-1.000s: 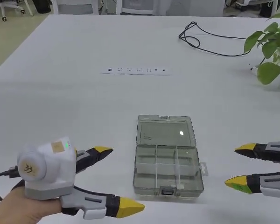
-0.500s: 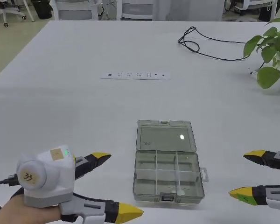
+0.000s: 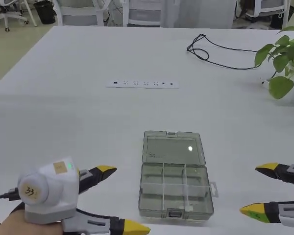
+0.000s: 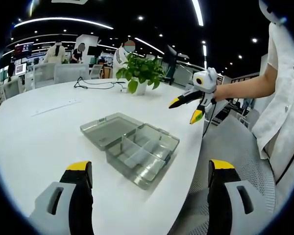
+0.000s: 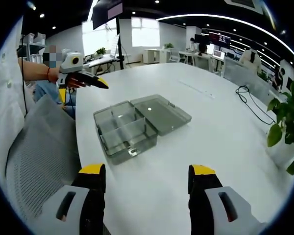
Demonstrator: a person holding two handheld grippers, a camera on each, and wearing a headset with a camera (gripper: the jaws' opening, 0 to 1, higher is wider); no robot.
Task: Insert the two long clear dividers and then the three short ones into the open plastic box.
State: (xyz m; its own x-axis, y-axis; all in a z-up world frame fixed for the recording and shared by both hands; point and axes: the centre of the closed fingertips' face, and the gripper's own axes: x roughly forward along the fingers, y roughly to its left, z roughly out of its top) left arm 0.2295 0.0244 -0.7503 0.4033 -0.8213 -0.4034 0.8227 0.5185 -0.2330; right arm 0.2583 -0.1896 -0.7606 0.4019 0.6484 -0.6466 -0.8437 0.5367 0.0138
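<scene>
White worktop [image 3: 63, 122] carries the open plastic box [image 3: 175, 183] near its front edge, lid laid flat behind the tray, with clear dividers [image 3: 184, 178] standing in the tray as a grid. Left gripper [image 3: 123, 198] sits left of the box and right gripper [image 3: 257, 189] right of it; the box lies between them, apart from all fingers [image 3: 100, 171], none touching it. Both pairs of fingers are spread wide and hold nothing; a power strip [image 3: 142, 83], black cable [image 3: 210, 51] and plant [image 3: 284, 63] lie farther back.
</scene>
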